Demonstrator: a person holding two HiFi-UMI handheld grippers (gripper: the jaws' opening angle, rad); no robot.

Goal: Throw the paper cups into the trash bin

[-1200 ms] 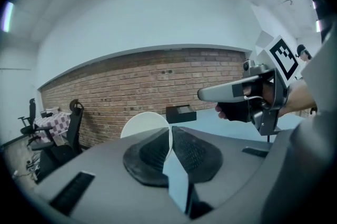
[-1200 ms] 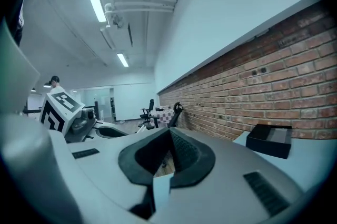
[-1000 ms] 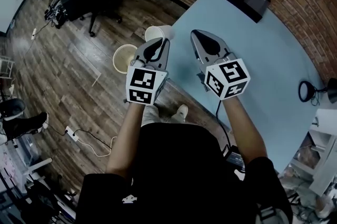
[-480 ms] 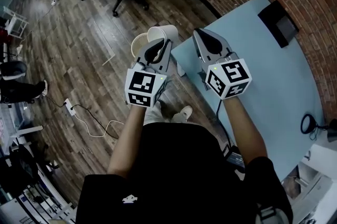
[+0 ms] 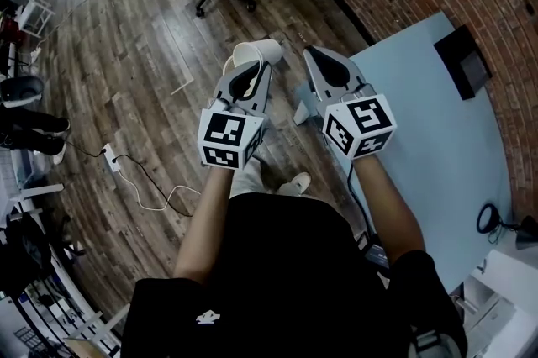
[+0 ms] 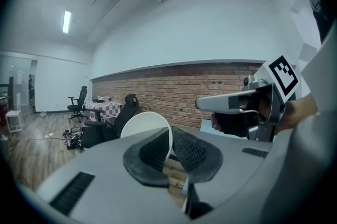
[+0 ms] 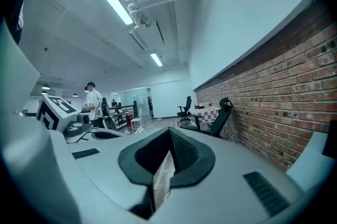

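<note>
Above the wooden floor point(image 5: 126, 96), just off the corner of the light blue tabletop point(image 5: 437, 129), my left hand-held gripper point(image 5: 255, 71) was clenched on the white paper cup point(image 5: 256, 52). In the left gripper view, only a thin part of the cup's point(image 6: 143, 125) wall was nipped between the pads point(image 6: 192, 152), and the rest hung out to one side. My right hand-held gripper point(image 5: 316, 55) rode just beside it, its jaws pressed together on nothing, as the right gripper view confirmed point(image 7: 169, 136).

I could find no trash bin in any view, so the carry looked unfinished to me. Letting go there would have dropped the cup onto bare boards. The hold worried me as well: with so little paper between the pads, a quick swing could have pulled the cup free, and harder pressure could have creased the wall. With the two grippers so close together, a small drift of the right one could have knocked the cup. A white cable point(image 5: 147, 195) lay on the floor near my feet, a trip risk if I walked on without looking.
</note>
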